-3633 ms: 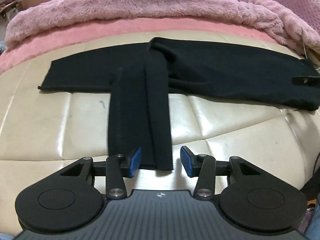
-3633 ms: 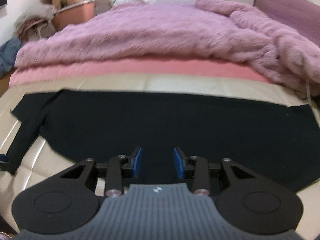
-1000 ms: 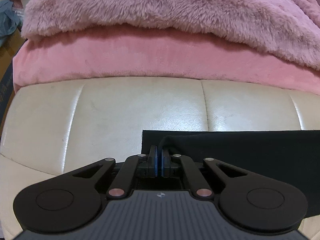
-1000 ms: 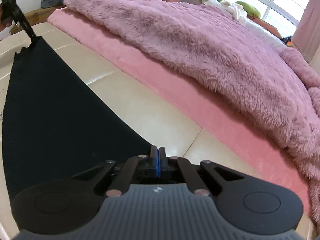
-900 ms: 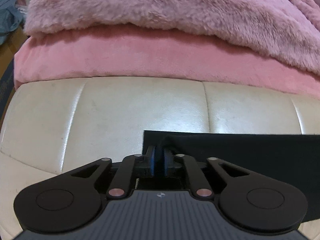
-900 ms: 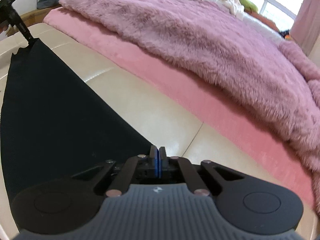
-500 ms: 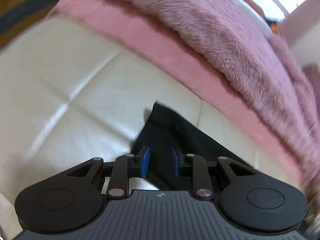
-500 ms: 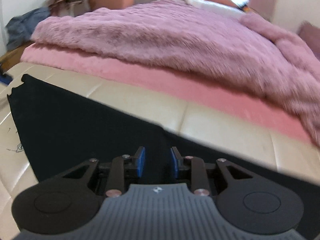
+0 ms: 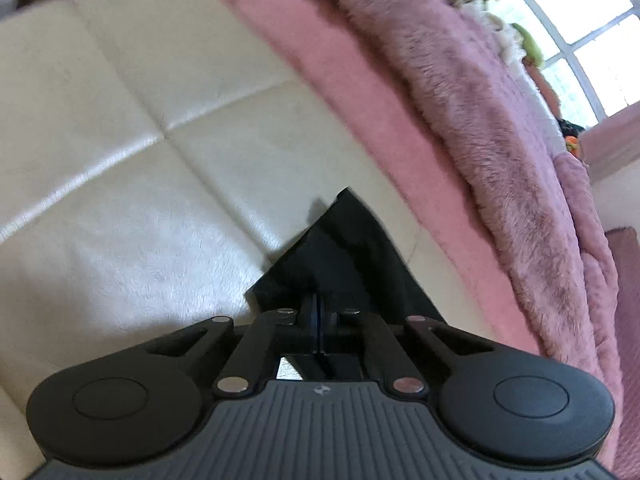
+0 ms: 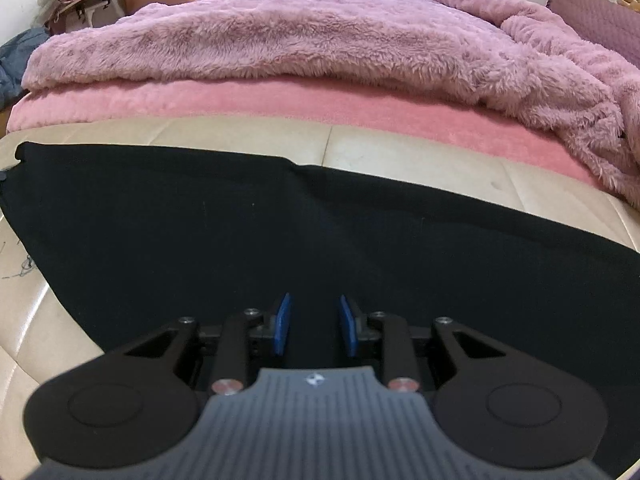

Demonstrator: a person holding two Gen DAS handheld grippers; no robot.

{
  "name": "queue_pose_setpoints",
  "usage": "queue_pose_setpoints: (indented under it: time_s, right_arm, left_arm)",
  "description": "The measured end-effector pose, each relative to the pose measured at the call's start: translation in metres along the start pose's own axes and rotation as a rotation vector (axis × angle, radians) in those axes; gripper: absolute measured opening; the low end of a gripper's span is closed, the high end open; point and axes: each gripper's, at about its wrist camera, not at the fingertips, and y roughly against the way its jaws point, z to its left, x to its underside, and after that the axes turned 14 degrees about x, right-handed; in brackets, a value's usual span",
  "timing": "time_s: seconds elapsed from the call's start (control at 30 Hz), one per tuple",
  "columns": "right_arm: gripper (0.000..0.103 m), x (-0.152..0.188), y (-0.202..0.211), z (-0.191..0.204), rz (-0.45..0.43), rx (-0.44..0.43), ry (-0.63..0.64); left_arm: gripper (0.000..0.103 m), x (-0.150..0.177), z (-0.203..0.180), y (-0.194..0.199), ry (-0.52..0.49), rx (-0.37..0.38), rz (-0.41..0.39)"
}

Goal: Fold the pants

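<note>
Left wrist view shows the left gripper (image 9: 318,326) with its blue pads pressed together, and a corner of the black pants (image 9: 340,256) rises into the frame just above them; the cloth seems pinched there, though the pads hide the exact contact. Half a second earlier those pads stood apart over the same corner, and a second ago they were closed on it. The picture has also rolled: the cream cushion (image 9: 132,152) now fills the left and centre, while the pink sheet (image 9: 360,92) and the fluffy blanket (image 9: 500,120) run diagonally down the right side instead of lying across the top. A window (image 9: 588,36) shows in the upper right corner.

Right wrist view shows the right gripper (image 10: 314,330) with its pads parted and nothing pressed between them, low in the frame over the pants (image 10: 280,240), which lie spread flat across the middle of the picture from the left edge to the right. A second ago these pads were shut on the cloth's edge and the pants ran as a slanted wedge on the left; now the blanket (image 10: 320,40) lies level across the top.
</note>
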Motion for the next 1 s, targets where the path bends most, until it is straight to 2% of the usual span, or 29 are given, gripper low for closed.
queue_pose_setpoints:
  time_s: [0.07,0.2,0.33,0.47,0.5,0.63,0.7,0.93,0.97,1.0]
  right_arm:
    - [0.023,0.000,0.000,0.002,0.001,0.005,0.009]
    - [0.023,-0.001,-0.002,0.002,0.013,0.005,0.013]
    - [0.023,-0.002,-0.003,0.002,0.018,0.005,0.013]
    - [0.024,-0.004,-0.002,0.002,0.023,0.005,0.017]
    - [0.024,-0.005,-0.001,0.002,0.020,0.007,0.016]
    - [0.024,-0.004,0.010,-0.002,-0.012,0.010,-0.020]
    - [0.024,-0.003,0.013,-0.003,-0.012,0.011,-0.025]
    - [0.024,0.005,0.021,-0.009,-0.011,0.015,-0.034]
    - [0.024,0.006,0.021,-0.010,-0.011,0.020,-0.033]
    - [0.024,0.007,0.022,-0.011,-0.009,0.028,-0.035]
  left_arm:
    - [0.000,0.001,-0.004,0.007,-0.032,-0.013,-0.010]
    - [0.000,0.002,0.011,0.001,-0.036,-0.068,0.040]
    - [0.004,0.002,0.015,0.001,-0.028,-0.053,0.032]
    - [0.040,0.007,0.010,0.015,-0.011,-0.061,-0.008]
    - [0.041,0.009,0.010,0.019,0.004,-0.049,-0.026]
    - [0.041,0.020,0.021,0.022,0.107,0.015,-0.051]
    - [0.041,0.024,0.026,0.015,0.154,0.018,-0.063]
    - [0.040,0.028,0.025,0.000,0.149,0.024,-0.152]
    - [0.028,0.028,0.022,-0.003,0.135,0.013,-0.160]
    - [0.005,0.029,0.020,-0.003,0.121,-0.015,-0.169]
